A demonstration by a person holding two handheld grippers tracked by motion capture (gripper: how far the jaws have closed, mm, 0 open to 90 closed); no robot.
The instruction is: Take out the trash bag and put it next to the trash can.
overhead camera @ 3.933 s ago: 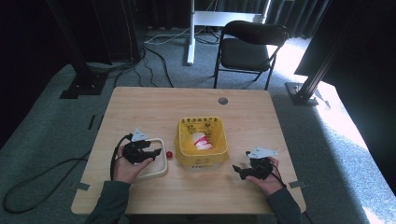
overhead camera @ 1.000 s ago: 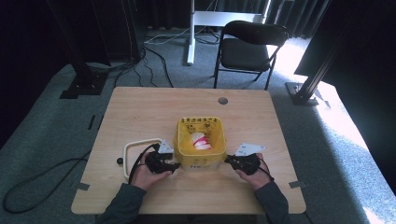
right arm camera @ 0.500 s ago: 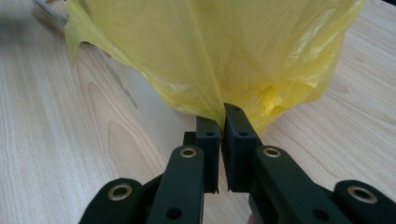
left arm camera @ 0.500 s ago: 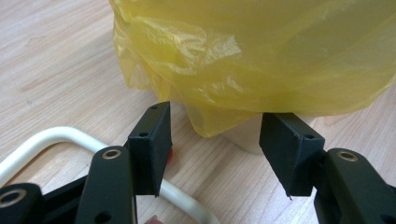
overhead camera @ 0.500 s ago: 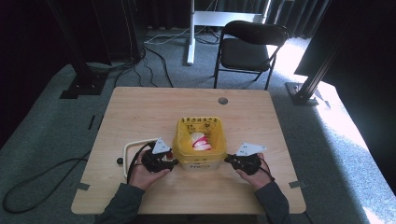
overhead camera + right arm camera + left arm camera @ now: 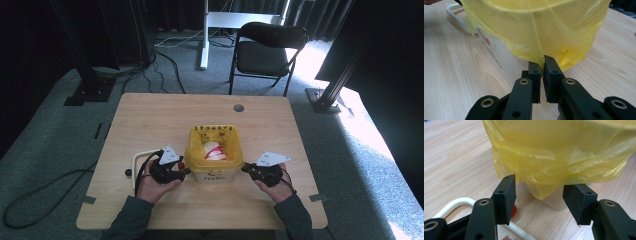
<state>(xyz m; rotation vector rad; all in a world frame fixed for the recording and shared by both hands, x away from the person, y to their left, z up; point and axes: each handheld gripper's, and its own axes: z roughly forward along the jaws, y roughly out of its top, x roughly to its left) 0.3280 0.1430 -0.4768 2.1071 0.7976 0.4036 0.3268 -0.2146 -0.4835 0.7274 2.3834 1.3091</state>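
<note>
Small white bin lined with yellow bag, upright at worktop centre, slightly toward 6 o'clock edge. Long axis vertical, mouth pointing straight up; crumpled white-and-red waste inside. Bag rim folded out over bin lip, hem hanging loose down the walls.

Left gripper at bin's 9 o'clock side, level, aimed toward 3 o'clock. Jaws standing apart in left gripper view, straddling a drooping point of bag hem; pads not pressing film. Released, nothing held. Likely lined up to pinch that hem.

Right gripper at bin's 3 o'clock side, aimed toward 9 o'clock. In right gripper view, jaws clenched with a fold of yellow film running down into the seam between them. Grasping the bag hem, by the look of it.

Placement reads as a two-sided hold: one hem pinched each side, so the liner can be drawn up evenly off the rim without tipping the bin or spilling waste. Judgement only: right side secured, left side not yet.

White tray lying flat at bin's 9 o'clock, partly under left hand; small red thing between tray and bin, identity unclear. Small dark knob on worktop beyond tray. Right hand low at 5 o'clock. Black chair on floor past 12 o'clock edge.
</note>
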